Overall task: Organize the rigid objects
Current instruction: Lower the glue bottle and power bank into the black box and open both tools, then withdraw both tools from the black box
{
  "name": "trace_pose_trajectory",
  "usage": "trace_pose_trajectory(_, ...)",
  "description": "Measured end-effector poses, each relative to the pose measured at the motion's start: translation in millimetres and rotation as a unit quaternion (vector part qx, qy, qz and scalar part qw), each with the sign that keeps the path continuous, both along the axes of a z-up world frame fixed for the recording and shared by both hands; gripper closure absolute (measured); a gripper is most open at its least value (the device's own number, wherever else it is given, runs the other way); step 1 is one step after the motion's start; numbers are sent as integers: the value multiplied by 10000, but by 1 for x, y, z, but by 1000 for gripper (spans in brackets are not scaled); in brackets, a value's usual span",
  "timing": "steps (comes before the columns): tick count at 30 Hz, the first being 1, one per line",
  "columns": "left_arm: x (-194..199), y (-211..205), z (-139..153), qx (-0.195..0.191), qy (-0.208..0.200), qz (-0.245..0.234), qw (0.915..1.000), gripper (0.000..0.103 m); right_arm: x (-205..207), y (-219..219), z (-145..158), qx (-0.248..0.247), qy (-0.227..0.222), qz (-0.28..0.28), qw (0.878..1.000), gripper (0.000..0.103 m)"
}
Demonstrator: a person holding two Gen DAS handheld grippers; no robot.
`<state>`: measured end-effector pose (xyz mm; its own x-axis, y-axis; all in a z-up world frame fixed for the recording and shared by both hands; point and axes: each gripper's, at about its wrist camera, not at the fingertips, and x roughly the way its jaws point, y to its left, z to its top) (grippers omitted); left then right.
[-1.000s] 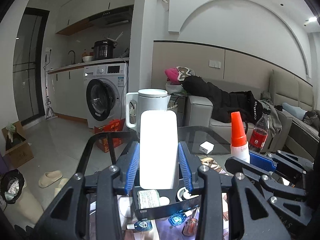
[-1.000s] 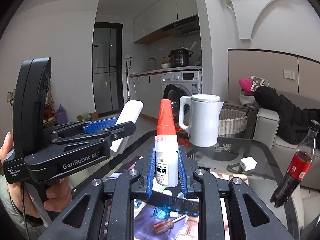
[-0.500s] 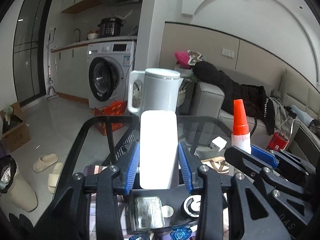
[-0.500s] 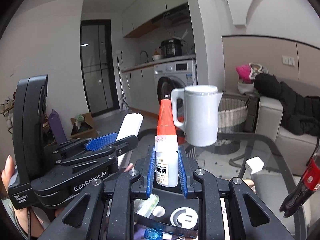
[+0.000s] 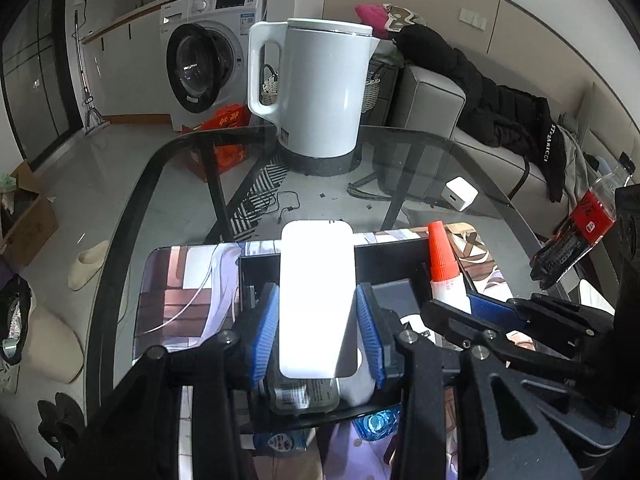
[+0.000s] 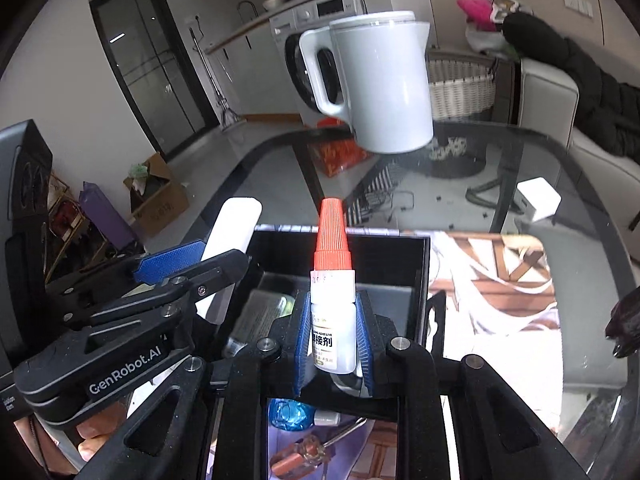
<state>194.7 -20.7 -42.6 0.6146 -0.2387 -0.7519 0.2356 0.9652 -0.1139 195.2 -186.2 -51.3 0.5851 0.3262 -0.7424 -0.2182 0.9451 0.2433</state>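
Note:
My left gripper [image 5: 316,336] is shut on a white flat rectangular case [image 5: 317,300] and holds it over the black open box [image 5: 384,256] on the patterned mat. My right gripper [image 6: 333,340] is shut on a small white glue bottle with an orange-red cap [image 6: 332,300], also over the black box [image 6: 384,248]. The glue bottle [image 5: 444,276] shows at the right in the left wrist view. The white case [image 6: 228,240] shows at the left in the right wrist view. A metal tin [image 5: 302,394] lies in the box under the case.
A white electric kettle [image 5: 316,84] stands at the far side of the glass table [image 5: 400,152]. A white charger block [image 5: 461,193] and a cola bottle [image 5: 592,216] lie to the right. A blue object [image 6: 290,414] and a red-handled screwdriver [image 6: 304,454] lie near the box's front.
Both grippers have tilted down and moved forward over the black box, each still holding its object. The kettle and table now fill more of the views.

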Motion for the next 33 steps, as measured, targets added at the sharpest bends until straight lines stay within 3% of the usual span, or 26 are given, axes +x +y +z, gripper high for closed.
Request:
trace_pose_trajectory(9, 4, -10, -31, 344, 872, -206, 9954, 65, 6, -3, -25, 122, 811, 91, 9966, 82)
trace_pose_trajectory(13, -1, -14, -37, 514, 1014, -318, 9930, 65, 3, 0, -26, -35, 909, 196, 9957, 82)
trace_pose_trajectory(24, -8, -11, -30, 554, 833, -315, 9945, 64, -4, -2, -20, 18, 964, 203, 9951, 78)
trace_pose_trajectory(26, -10, -9, -27, 528, 769, -302, 9952, 59, -4, -4, -18, 41, 937, 154, 9955, 75)
trace_pose_trajectory(29, -16, -6, -18, 528, 545, -289, 9967, 50, -9, -9, -12, 107, 821, 81, 9965, 70)
trace_pose_trajectory(33, -33, 2, 3, 469, 122, -417, 9980, 48, -23, -14, 2, 133, 561, 72, 9983, 65)
